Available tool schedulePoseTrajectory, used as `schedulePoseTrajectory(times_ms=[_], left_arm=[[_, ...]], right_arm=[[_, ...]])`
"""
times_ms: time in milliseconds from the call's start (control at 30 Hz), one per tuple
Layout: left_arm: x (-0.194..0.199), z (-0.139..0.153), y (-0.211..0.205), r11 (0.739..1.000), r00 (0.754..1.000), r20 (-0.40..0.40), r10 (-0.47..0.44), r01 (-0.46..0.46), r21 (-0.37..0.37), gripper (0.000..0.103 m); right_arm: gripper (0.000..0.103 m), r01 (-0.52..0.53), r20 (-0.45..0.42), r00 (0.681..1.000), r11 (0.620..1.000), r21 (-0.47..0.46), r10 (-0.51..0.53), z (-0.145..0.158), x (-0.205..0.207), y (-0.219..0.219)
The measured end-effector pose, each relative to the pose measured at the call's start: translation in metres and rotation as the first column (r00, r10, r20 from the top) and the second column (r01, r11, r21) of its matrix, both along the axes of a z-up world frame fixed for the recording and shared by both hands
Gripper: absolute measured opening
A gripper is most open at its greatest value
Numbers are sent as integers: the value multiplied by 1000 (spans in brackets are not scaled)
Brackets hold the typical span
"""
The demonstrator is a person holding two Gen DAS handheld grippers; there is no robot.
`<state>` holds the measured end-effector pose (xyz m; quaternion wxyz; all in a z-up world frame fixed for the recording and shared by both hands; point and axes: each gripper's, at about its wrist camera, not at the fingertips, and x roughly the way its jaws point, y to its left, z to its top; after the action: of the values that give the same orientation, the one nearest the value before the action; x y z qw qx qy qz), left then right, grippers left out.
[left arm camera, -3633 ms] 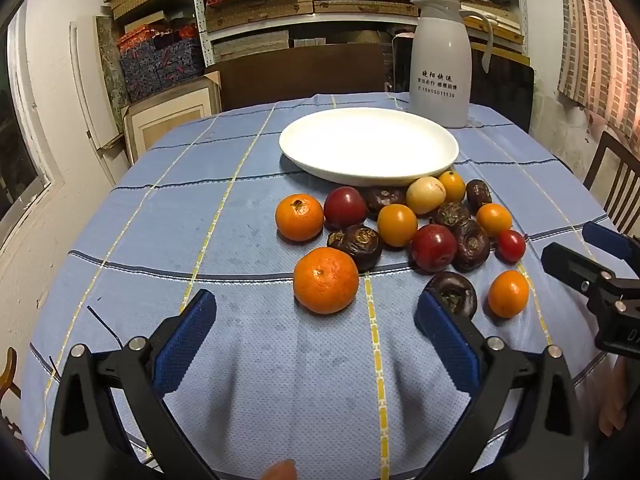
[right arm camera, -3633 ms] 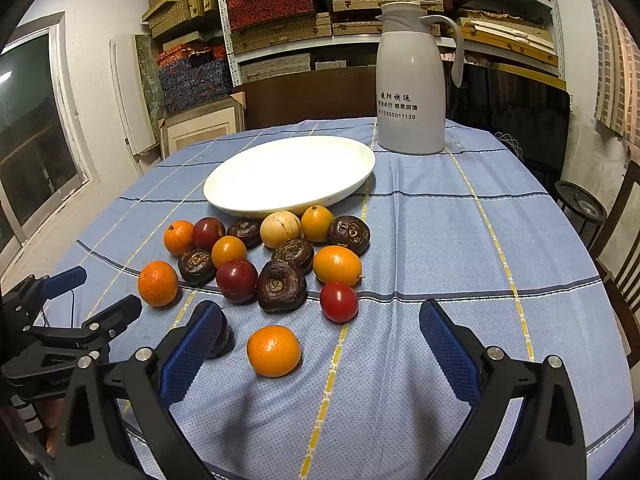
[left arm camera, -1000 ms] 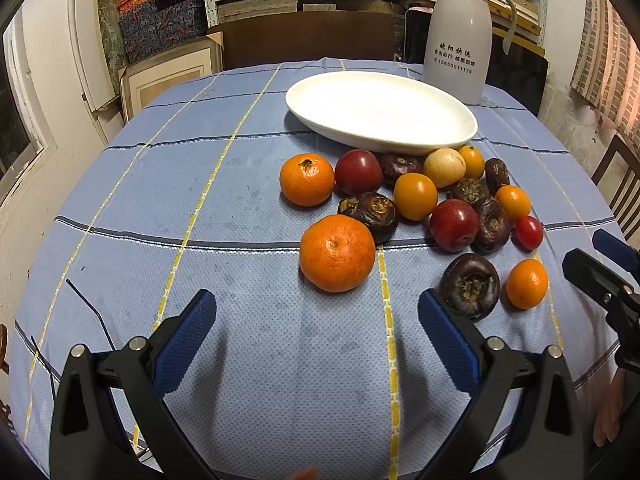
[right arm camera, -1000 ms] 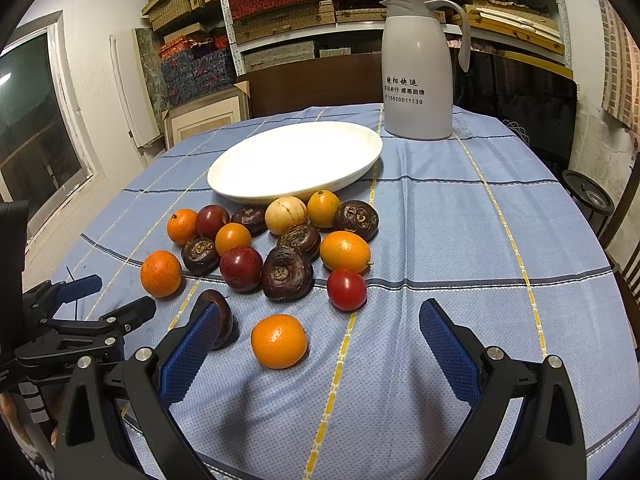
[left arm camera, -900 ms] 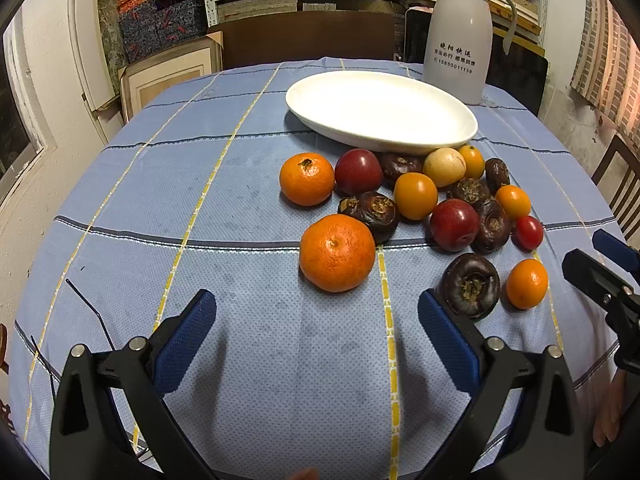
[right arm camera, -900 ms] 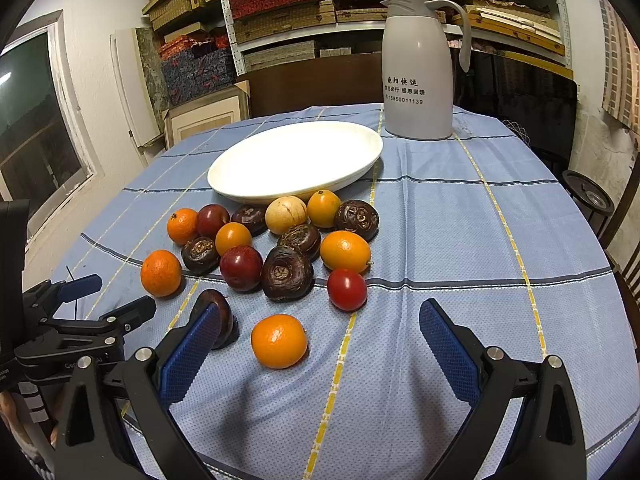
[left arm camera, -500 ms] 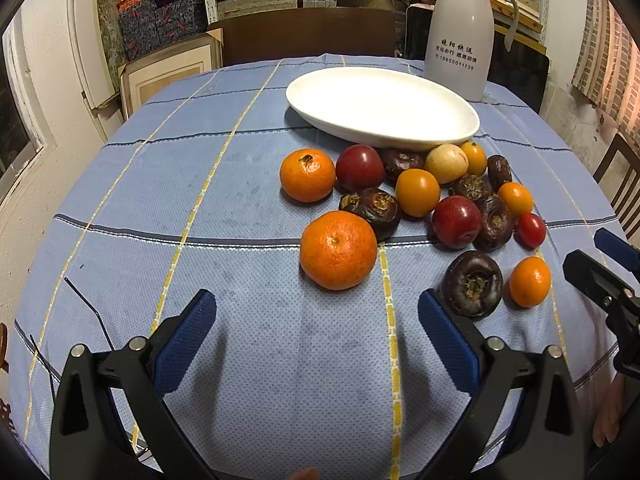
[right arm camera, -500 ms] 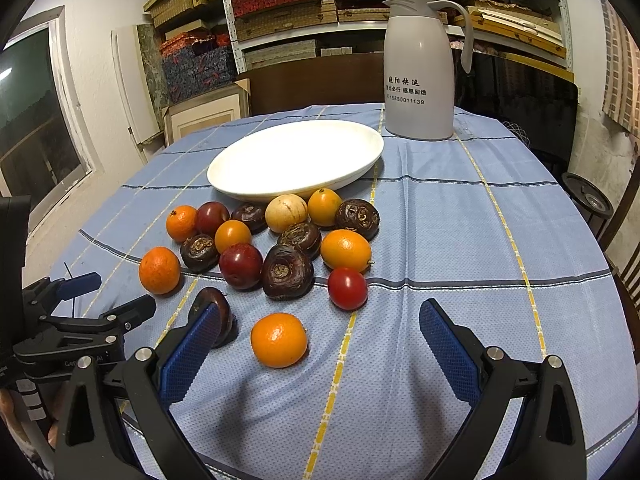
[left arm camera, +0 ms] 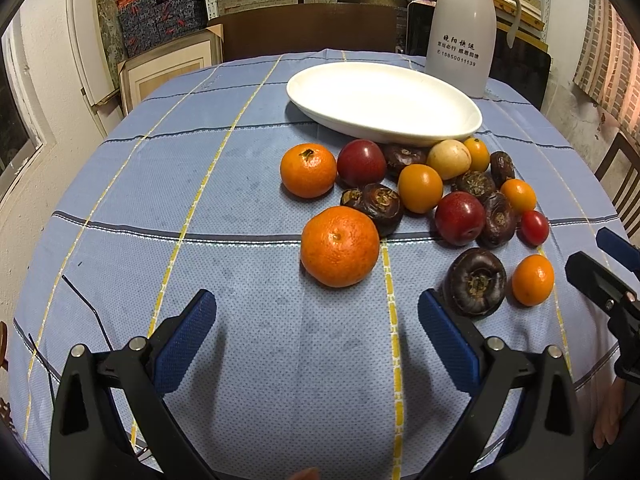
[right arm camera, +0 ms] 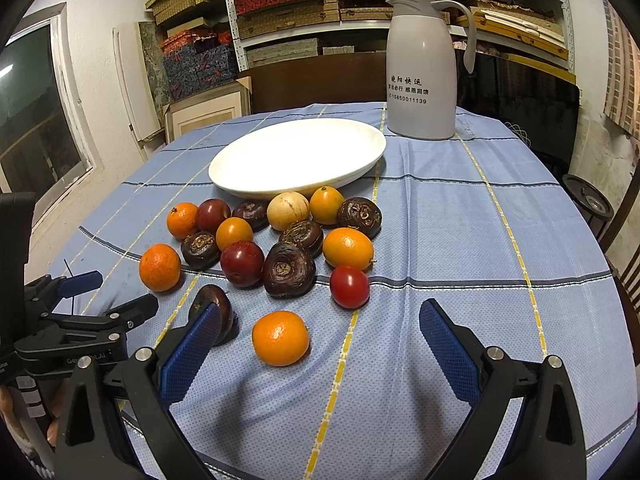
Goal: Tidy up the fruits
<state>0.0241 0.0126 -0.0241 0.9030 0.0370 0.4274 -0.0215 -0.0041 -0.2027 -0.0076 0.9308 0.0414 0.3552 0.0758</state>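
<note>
The fruits lie loose on the counter (left arm camera: pixel 160 184), which is covered by a blue cloth with yellow and dark stripes; none of them sits in the white plate (left arm camera: pixel 384 100), which stands bare in the upper middle of the left wrist view, with a pale thermos jug (right arm camera: pixel 422 64) behind it toward the upper right.

In the left wrist view the left gripper (left arm camera: pixel 316 328) fills the bottom of the frame, its blue-padded fingers (left arm camera: pixel 186 334) spread wide and holding nothing; a large orange (left arm camera: pixel 340 246) sits just above the gap, near the centre of the frame; a dark brown ribbed fruit (left arm camera: pixel 475 282) lies just beside the tip of the finger on the right side of the frame; a smaller orange (left arm camera: pixel 533 280) lies just right of that.

In the right wrist view the right gripper (right arm camera: pixel 320 330) is likewise wide and empty at the bottom of the frame; an orange fruit (right arm camera: pixel 281 338) rests between the fingers, touching neither; a red cherry tomato (right arm camera: pixel 349 286) lies just above it; the main cluster of oranges, red plums, dark ribbed fruits and one pale yellow fruit (right arm camera: pixel 288 211) sits in the middle of the frame, reaching up to the near rim of the plate; the left gripper shows at the lower left edge.
</note>
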Motion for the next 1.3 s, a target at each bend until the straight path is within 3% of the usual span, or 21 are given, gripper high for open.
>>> schedulePoseTrajectory(times_ms=[1000,1300], left_arm=[[6,-9,0,1000,999,-44,-3,4,12,99],[16,-23,-8,998,995,-101,-18,23,52,99]], right_arm=[[100,-46,10,999,999,6,46,-2,3,2],[100,-152,-151,978,986,-61,142,-19,16,9]])
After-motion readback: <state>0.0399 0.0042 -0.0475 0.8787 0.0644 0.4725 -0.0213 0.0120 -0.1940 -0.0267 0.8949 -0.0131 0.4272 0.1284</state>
